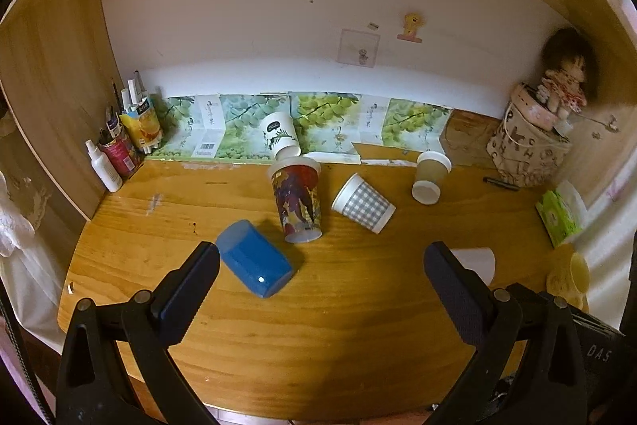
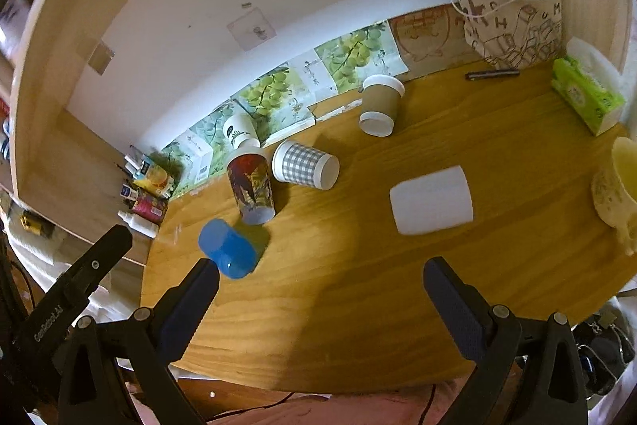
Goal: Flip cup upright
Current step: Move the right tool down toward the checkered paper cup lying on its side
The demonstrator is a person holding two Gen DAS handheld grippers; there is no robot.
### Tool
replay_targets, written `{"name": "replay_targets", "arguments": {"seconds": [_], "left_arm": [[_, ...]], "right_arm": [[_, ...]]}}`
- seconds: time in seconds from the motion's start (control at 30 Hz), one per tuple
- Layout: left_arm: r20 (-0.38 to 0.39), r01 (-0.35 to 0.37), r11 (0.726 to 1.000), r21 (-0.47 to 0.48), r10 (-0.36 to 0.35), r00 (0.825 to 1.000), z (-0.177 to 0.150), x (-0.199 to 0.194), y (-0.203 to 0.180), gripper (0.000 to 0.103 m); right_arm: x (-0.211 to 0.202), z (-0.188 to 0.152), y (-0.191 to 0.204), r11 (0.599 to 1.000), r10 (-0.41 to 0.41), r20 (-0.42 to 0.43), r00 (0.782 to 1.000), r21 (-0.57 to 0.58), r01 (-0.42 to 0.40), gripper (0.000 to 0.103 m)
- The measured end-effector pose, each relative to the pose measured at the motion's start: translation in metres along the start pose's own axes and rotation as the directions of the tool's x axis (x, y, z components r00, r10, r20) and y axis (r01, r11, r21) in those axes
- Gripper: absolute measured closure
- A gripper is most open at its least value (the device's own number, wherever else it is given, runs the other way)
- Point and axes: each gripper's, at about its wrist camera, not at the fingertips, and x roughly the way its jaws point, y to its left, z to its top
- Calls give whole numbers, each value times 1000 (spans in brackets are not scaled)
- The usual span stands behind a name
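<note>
Several cups lie tipped over on the wooden desk. A blue cup lies on its side just ahead of my left gripper's left finger; it also shows in the right wrist view. A colourful printed cup, a grey checked cup, a brown paper cup and a white printed cup lie farther back. A plain white cup lies on its side ahead of my right gripper. My left gripper is open and empty. My right gripper is open and empty.
Pens, cans and a spray bottle stand at the back left. A patterned bag with a doll stands at the back right. A green tissue pack and a cream mug sit at the right edge. A pen lies near the bag.
</note>
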Motion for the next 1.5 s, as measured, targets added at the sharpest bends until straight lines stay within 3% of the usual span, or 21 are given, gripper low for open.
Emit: {"name": "replay_targets", "arguments": {"seconds": [0.33,0.67,0.97,1.27,1.5], "left_arm": [[-119,-29,1000,5,30,992,18,50,-35,1],[-276,-56,998,15,59,959,21,108,-61,1],[-387,-57,989,-139,-1,922,28,155,-58,1],[-451,-30,948,-316,-122,884,28,197,-61,1],[-469,-50,924,-379,-146,871,29,227,-60,1]], "right_arm": [[35,39,-51,993,54,-123,991,107,-41,0],[80,58,-82,979,122,-262,957,190,-73,0],[105,72,-86,984,117,-328,937,168,-64,0],[125,94,-76,999,37,-343,939,40,-25,0],[137,104,-66,998,-2,-359,933,-58,-20,0]]}}
